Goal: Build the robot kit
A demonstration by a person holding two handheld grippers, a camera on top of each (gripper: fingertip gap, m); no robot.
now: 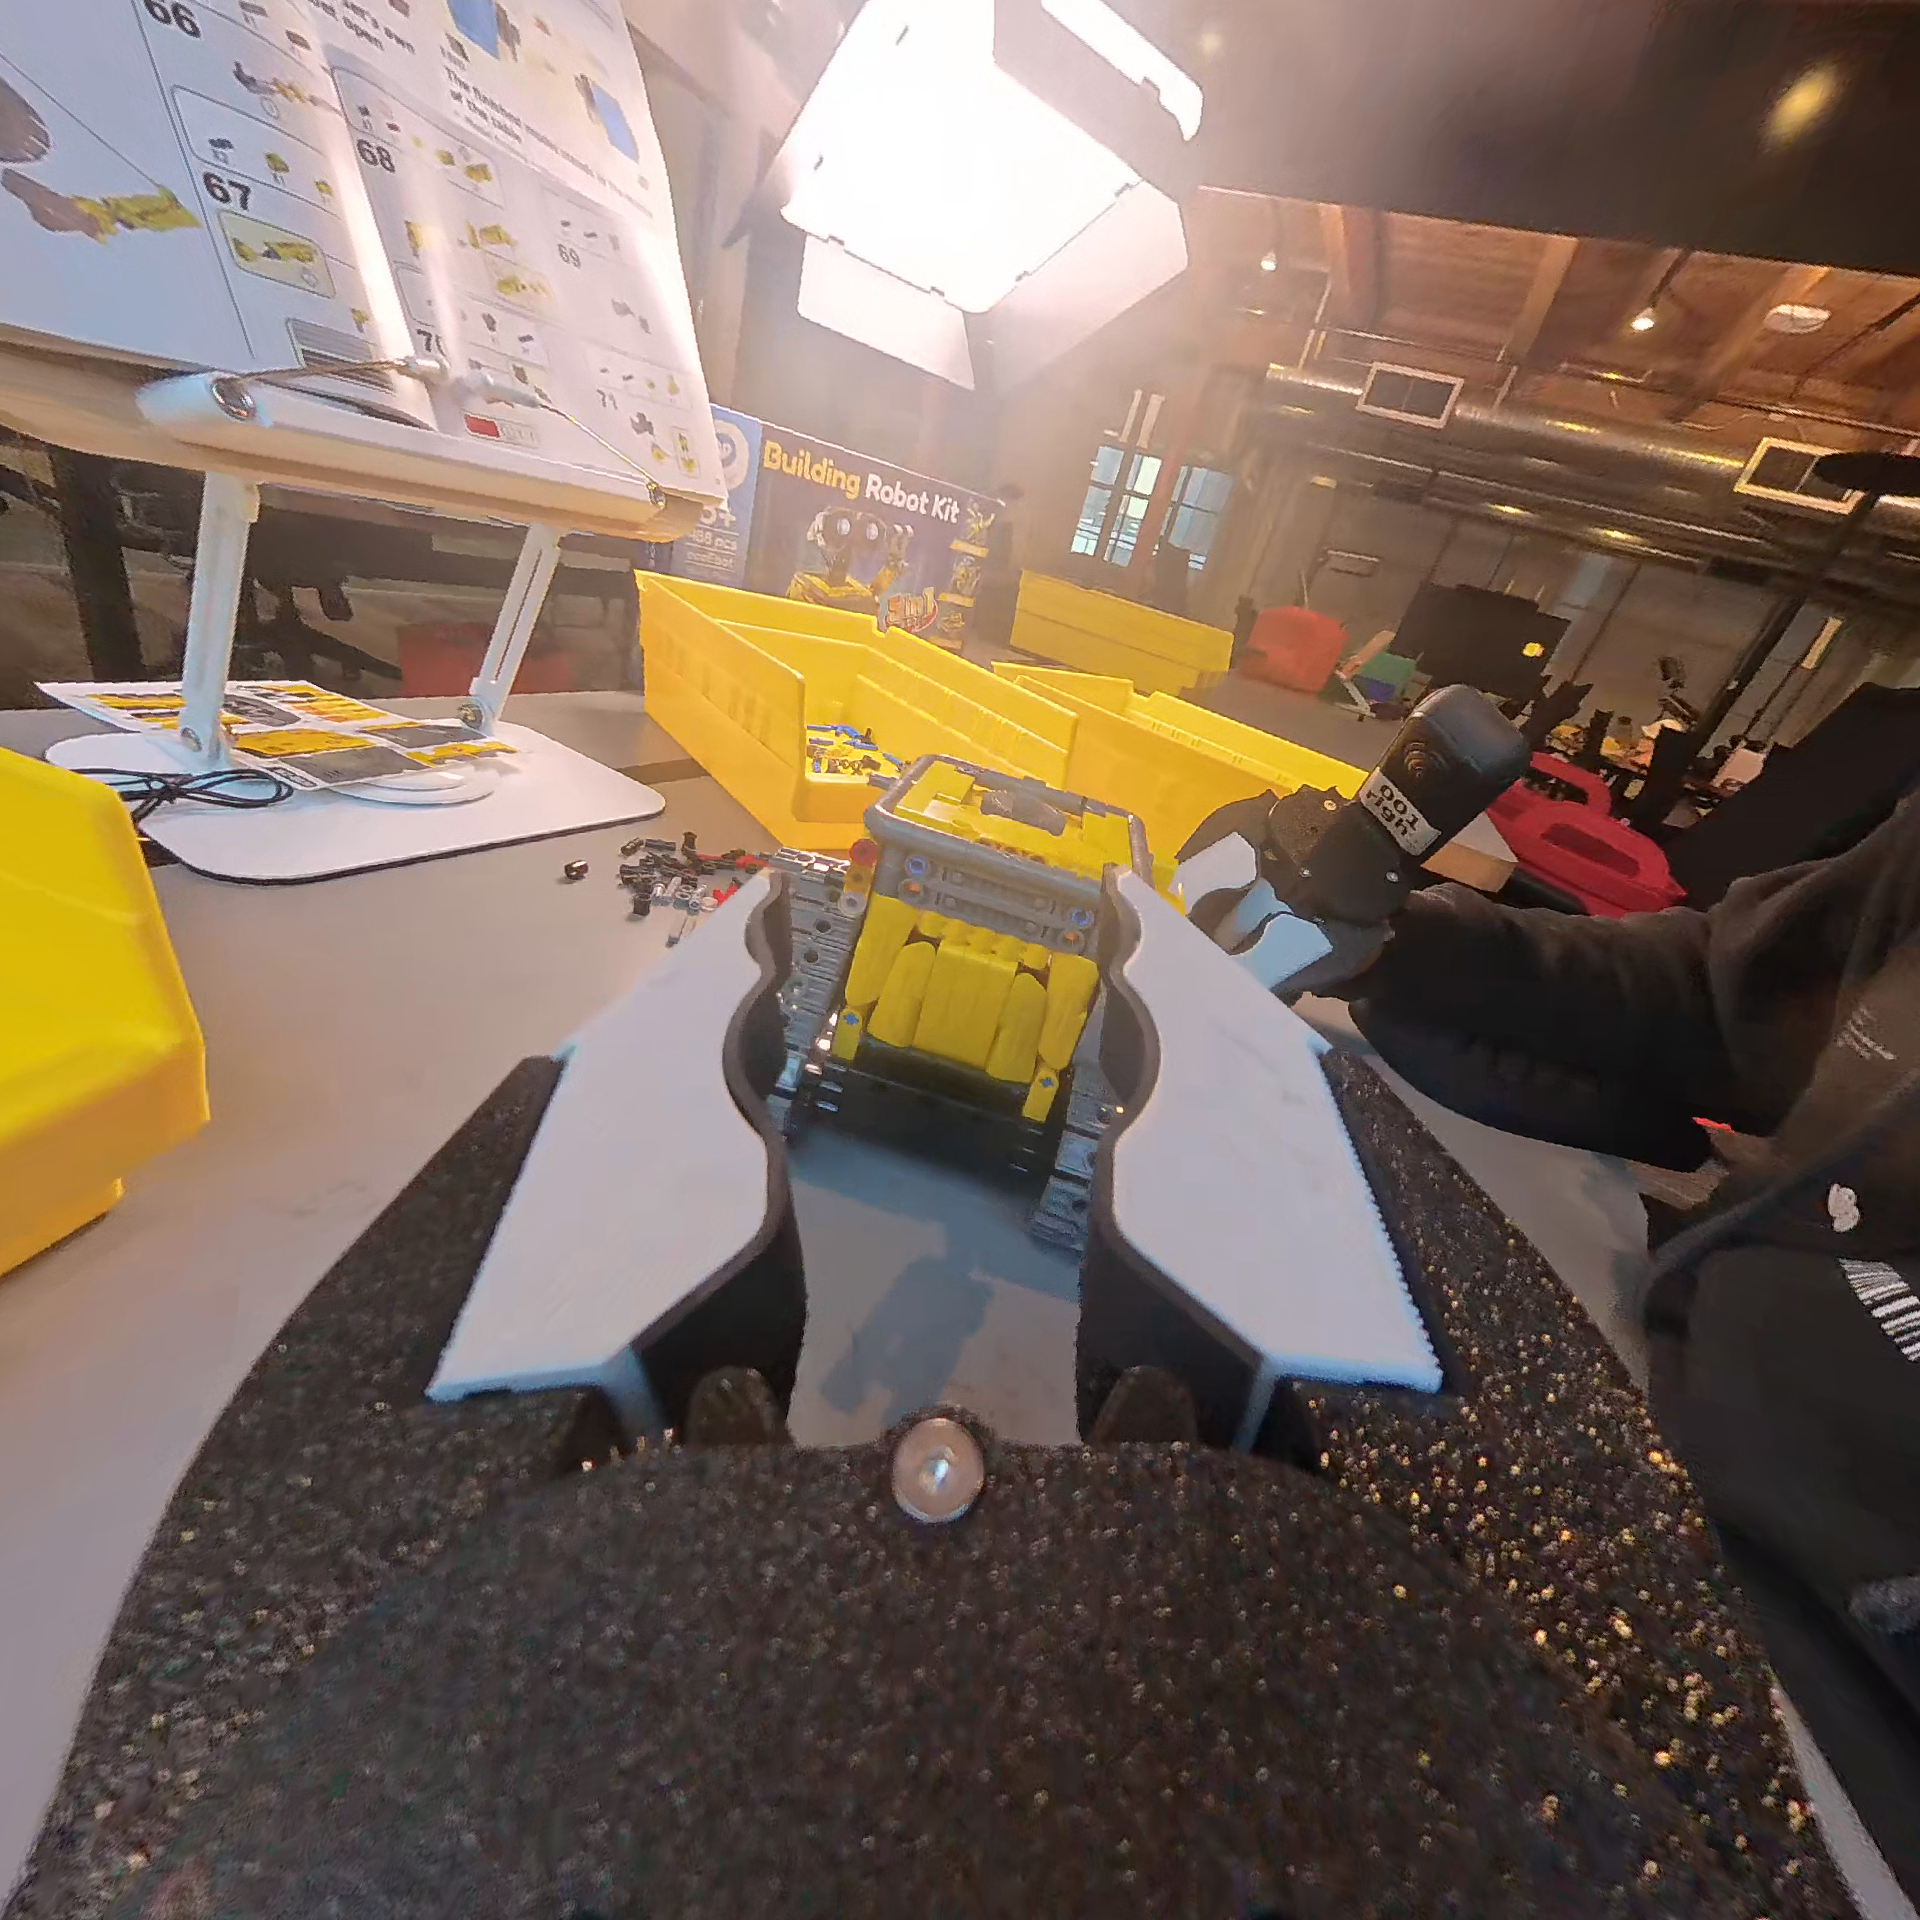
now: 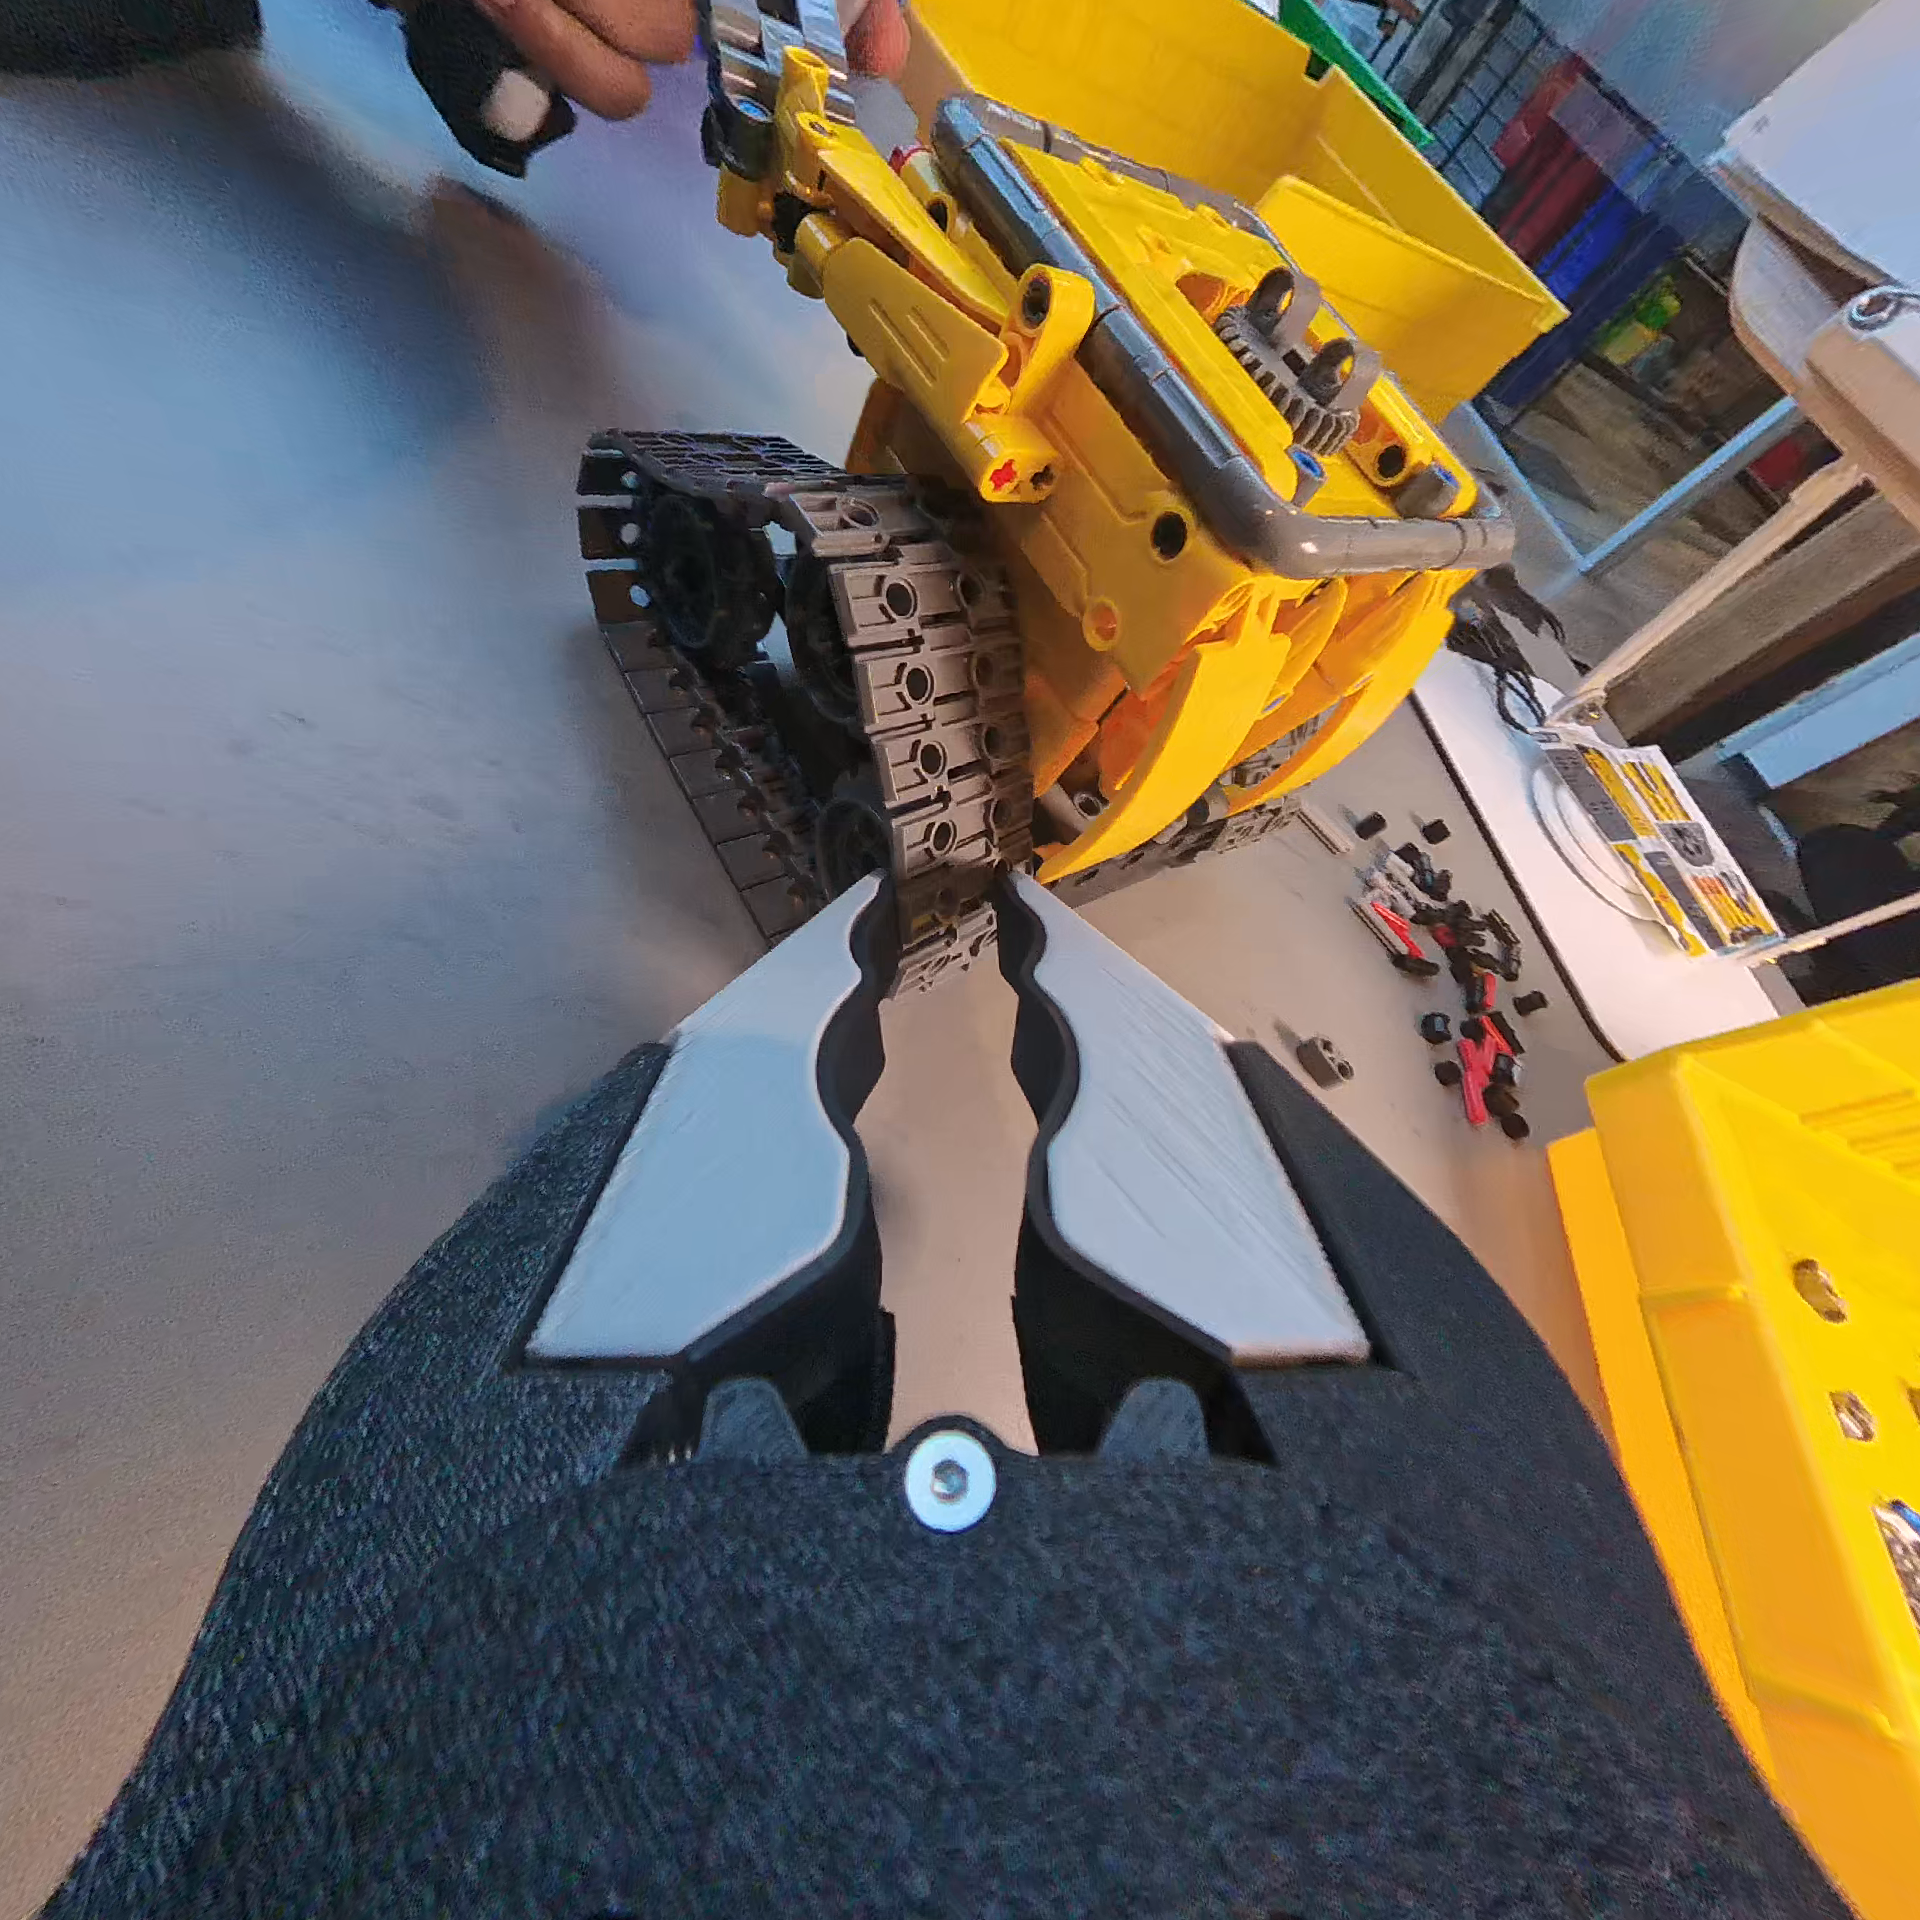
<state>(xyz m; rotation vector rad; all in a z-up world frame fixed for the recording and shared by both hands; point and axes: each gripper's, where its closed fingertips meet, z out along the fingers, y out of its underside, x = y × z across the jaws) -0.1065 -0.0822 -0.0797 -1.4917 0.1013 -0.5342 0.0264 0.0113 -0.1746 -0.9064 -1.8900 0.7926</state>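
A yellow and grey brick-built model on black and grey tracks (image 1: 966,987) stands on the grey table (image 1: 364,1039). My left gripper (image 1: 945,904) straddles its body, with both fingers against its sides, so it is shut on it. My right gripper (image 2: 945,914) is shut on a grey track link (image 2: 925,727) at the near end of the model (image 2: 1143,499). The right gripper also shows in the left wrist view (image 1: 1236,904), held by a black-sleeved hand to the right of the model. A hand (image 2: 582,52) shows at the model's far end in the right wrist view.
Yellow parts bins stand behind the model (image 1: 727,686) and at the left edge (image 1: 83,987). A white stand (image 1: 416,821) holds an open instruction booklet (image 1: 312,208) over a sticker sheet. Small black and red loose parts (image 1: 675,873) lie on the table. A kit box (image 1: 862,520) stands behind. The grippers' ends are close to 20 cm from one another.
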